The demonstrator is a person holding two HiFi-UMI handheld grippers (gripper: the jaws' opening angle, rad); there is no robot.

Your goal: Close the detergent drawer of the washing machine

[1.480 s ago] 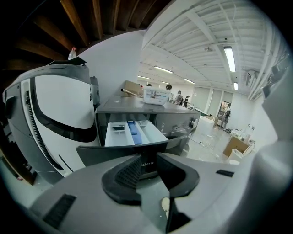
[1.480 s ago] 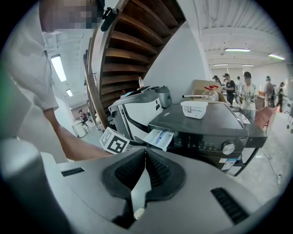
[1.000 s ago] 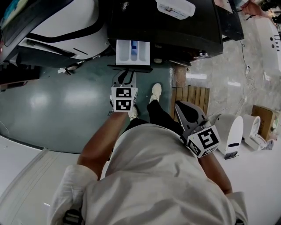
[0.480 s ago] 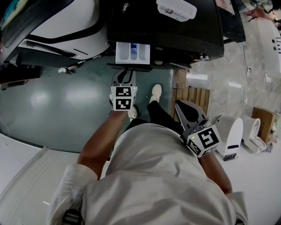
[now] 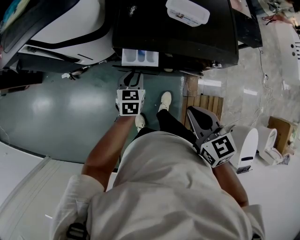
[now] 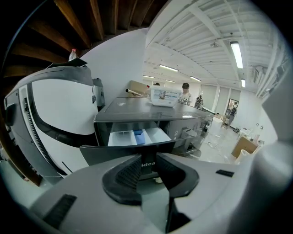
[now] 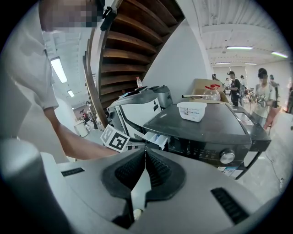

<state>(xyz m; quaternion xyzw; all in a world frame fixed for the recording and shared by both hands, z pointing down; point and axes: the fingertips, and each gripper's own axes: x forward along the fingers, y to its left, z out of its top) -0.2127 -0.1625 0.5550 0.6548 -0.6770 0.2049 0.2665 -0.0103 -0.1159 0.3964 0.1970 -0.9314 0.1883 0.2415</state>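
The dark washing machine [image 5: 197, 37] stands at the top of the head view. Its white detergent drawer [image 5: 139, 56] sticks out a short way, blue insert in the middle. My left gripper [image 5: 131, 79] is right in front of the drawer's dark front panel [image 6: 130, 153]. Its jaws have just been opening; they stand a little apart, with nothing gripped between them. In the left gripper view the drawer [image 6: 135, 137] fills the space just past the left gripper [image 6: 147, 162]. My right gripper [image 5: 194, 115] hangs back by the person's side, shut and empty [image 7: 145, 153].
A white tub [image 5: 186, 10] sits on the machine's lid. A white appliance [image 5: 70, 28] stands to the left, a wooden pallet [image 5: 204, 105] and white units [image 5: 246, 140] to the right. The person's shoe [image 5: 165, 99] is on the green floor below the drawer.
The left gripper has moved toward the machine, and the drawer has slid further in, showing less of its length. The right gripper has barely shifted.
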